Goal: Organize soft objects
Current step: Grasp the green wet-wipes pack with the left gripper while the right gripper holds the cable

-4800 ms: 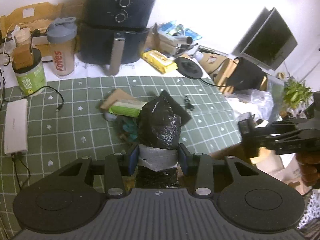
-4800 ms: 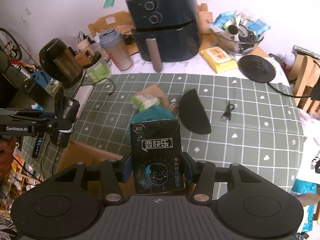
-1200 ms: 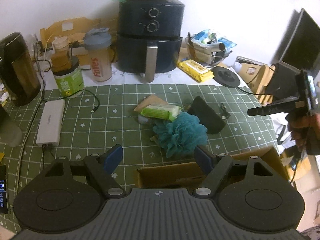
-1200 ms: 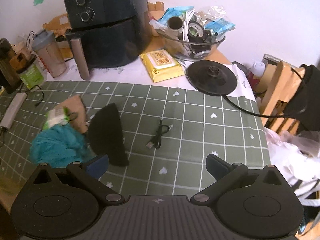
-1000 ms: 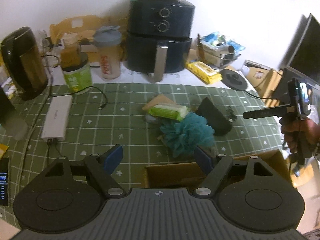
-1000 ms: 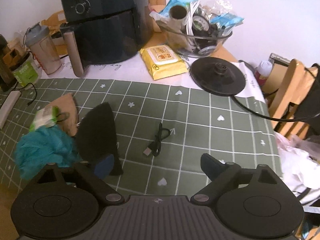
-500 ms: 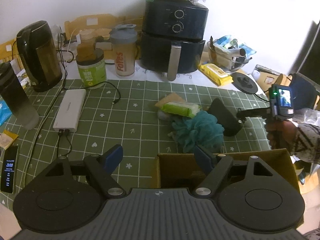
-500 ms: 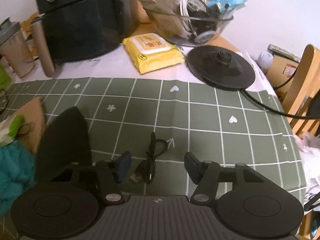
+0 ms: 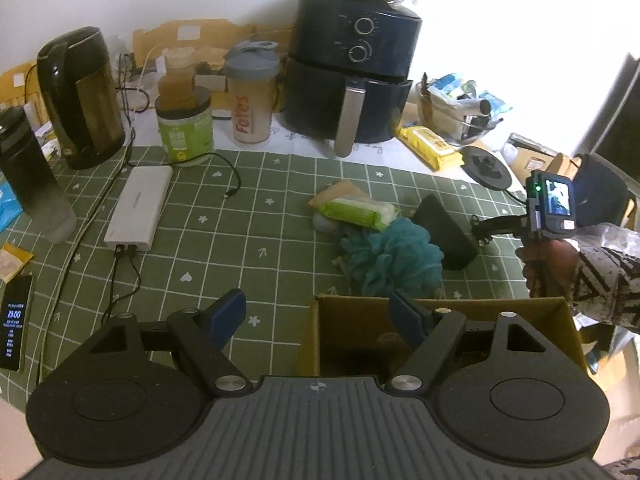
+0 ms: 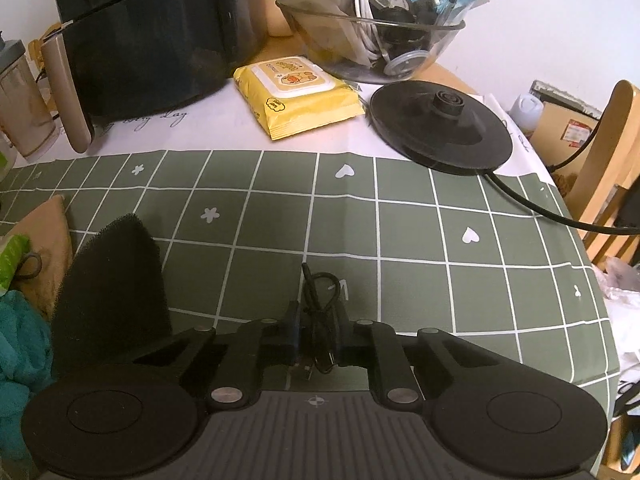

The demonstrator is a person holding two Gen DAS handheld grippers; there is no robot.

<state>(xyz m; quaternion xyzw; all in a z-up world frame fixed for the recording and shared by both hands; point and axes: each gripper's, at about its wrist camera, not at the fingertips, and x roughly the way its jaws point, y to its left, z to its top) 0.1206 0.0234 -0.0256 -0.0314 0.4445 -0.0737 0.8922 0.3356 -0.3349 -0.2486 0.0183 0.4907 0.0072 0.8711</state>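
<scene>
The right gripper (image 10: 318,330) was down on the green checked cloth (image 10: 400,220), its jaws drawn in tight around a small coiled black cable (image 10: 318,300), the loop poking out ahead of the fingertips toward twelve o'clock. At nine o'clock of it lay a black half-round pad (image 10: 112,276), and past that, at the left edge, the teal bath pouf (image 10: 20,340) and a corner of the green wipes pack (image 10: 12,256). Up at one o'clock sat the kettle base (image 10: 440,124), at eleven the yellow wipes pack (image 10: 298,94), the air fryer (image 10: 140,40) beyond it.

Over on the other side, the left gripper (image 9: 318,314) hung wide open, nothing between its blue pads (image 9: 228,314). Its right finger sat over the near-left part of the open cardboard box (image 9: 500,306). Just past the box's far rim, at twelve o'clock, the teal bath pouf (image 9: 394,258) rested on the cloth, touching the green wipes pack (image 9: 358,210) behind it and the black pad (image 9: 444,232) at its right. A white power bank (image 9: 140,208) lay at ten o'clock.
</scene>
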